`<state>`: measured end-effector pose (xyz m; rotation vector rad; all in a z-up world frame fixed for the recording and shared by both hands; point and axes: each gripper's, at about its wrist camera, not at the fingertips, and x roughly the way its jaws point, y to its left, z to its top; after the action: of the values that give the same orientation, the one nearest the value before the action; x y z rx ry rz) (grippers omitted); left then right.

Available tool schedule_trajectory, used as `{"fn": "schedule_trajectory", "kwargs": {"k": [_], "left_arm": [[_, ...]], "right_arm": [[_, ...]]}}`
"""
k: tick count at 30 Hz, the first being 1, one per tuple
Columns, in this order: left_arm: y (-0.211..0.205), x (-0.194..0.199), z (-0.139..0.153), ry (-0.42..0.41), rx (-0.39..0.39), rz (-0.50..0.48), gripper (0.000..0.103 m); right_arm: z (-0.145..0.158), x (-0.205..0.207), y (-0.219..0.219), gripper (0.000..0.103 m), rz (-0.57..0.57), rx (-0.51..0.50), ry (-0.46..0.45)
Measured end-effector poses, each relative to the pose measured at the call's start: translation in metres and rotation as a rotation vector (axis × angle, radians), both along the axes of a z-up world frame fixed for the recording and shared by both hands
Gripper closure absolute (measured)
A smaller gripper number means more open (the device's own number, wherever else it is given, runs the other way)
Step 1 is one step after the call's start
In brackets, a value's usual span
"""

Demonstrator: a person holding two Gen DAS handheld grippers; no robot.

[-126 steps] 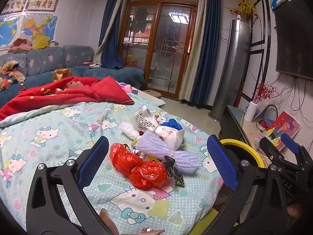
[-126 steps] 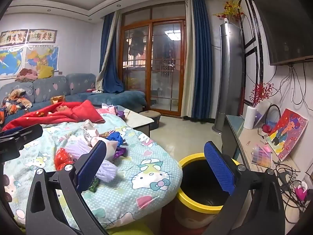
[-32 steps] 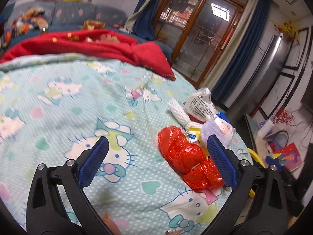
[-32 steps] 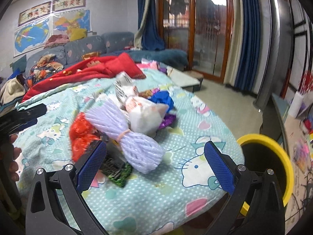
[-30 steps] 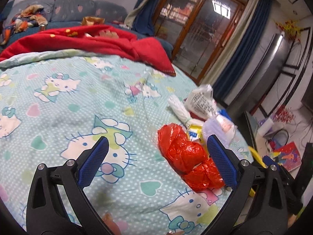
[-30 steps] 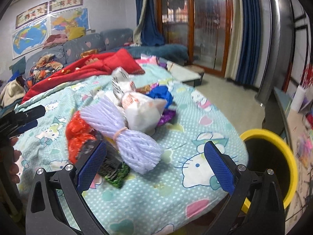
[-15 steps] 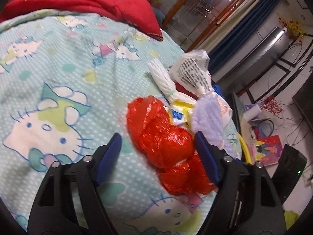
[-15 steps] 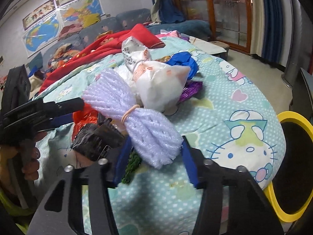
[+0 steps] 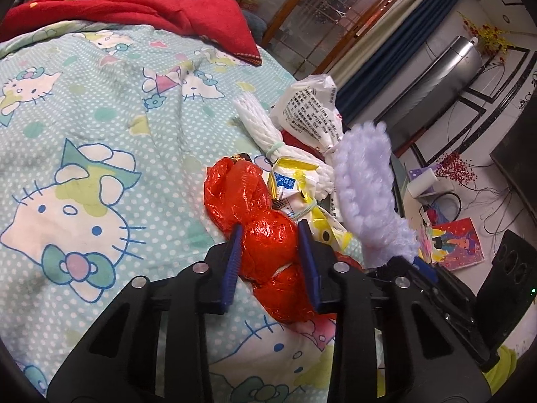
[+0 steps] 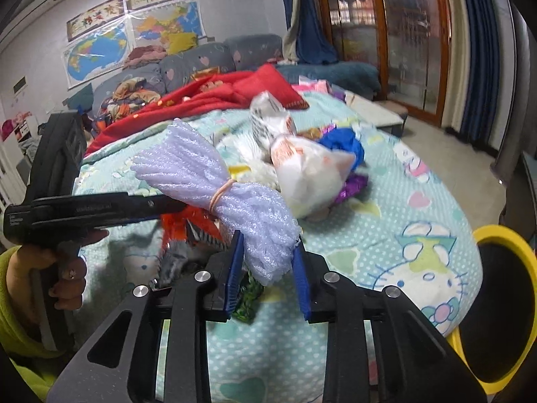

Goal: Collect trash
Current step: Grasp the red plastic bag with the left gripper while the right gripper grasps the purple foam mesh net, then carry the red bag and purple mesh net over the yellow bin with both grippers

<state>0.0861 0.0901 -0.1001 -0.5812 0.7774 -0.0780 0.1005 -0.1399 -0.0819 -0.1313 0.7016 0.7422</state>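
Trash lies heaped on the cartoon-cat quilt. My left gripper has its jaws closing, and both blue pads press the sides of a crumpled red plastic bag. My right gripper is also closing, its pads squeezing the near end of a lilac foam-net bundle tied with a rubber band. In the left wrist view that bundle stands tilted up and blurred. The left gripper reaches in from the left in the right wrist view, held by a hand.
More trash sits behind: a white foam net, a printed white bag, a yellow wrapper, a blue wad, a green wrapper. A yellow-rimmed bin stands off the bed's right edge. A red blanket lies behind.
Both grippers went from wide open to narrow, the left around the red bag, the right around the lilac bundle. The bundle's far end has tipped upward.
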Motion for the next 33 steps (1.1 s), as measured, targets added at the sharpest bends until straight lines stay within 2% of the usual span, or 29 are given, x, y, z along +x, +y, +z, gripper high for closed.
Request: {"fn": "schedule_trajectory", "kwargs": {"k": [6,12,15,22,27,33], "left_arm": [[0.008,-0.012,0.016,-0.050,0.013,0.029,0.081],[0.009,-0.024,0.044,-0.134,0.069,0.062,0.081],[0.003,-0.026,0.060,-0.184,0.122,0.070,0.081],[-0.020,-0.015,0.083,-0.236,0.174,0.023,0.081],[-0.048,-0.004,0.090,-0.257,0.205,-0.042,0.081],[-0.079,0.010,0.095,-0.273,0.228,-0.109,0.081]], "right_arm": [[0.011,0.004,-0.007,0.076,-0.058,0.025,-0.045],[0.020,0.012,-0.020,0.076,-0.106,0.047,-0.056],[0.024,0.016,-0.028,0.076,-0.138,0.058,-0.055],[0.034,0.021,-0.050,0.076,-0.224,0.068,-0.065],[0.041,0.021,-0.073,0.076,-0.303,0.083,-0.083],[0.041,0.029,-0.104,0.076,-0.423,0.081,-0.059]]}}
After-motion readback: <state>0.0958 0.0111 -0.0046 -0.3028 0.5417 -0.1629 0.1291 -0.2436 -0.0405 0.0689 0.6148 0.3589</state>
